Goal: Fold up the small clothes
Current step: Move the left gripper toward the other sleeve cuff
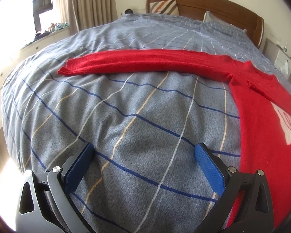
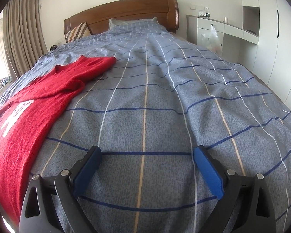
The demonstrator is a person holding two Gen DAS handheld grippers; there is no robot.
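A red knit sweater [image 1: 261, 120] with a white front patch lies flat on the blue-grey checked bedspread [image 1: 126, 116]. In the left wrist view its body is at the right and one sleeve [image 1: 145, 63] stretches straight out to the left. In the right wrist view the sweater [image 2: 29, 112] is at the left, with its other sleeve [image 2: 91, 68] folded in over the shoulder. My left gripper [image 1: 144, 149] is open and empty over bare bedspread left of the sweater's hem. My right gripper [image 2: 147, 152] is open and empty over bare bedspread [image 2: 164, 106] right of the sweater.
A wooden headboard [image 2: 126, 9] and pillows [image 2: 133, 25] are at the far end. A white desk with a plastic bag [image 2: 211, 36] stands on the right. Curtains [image 2: 19, 29] and a cluttered window ledge [image 1: 48, 29] are on the left.
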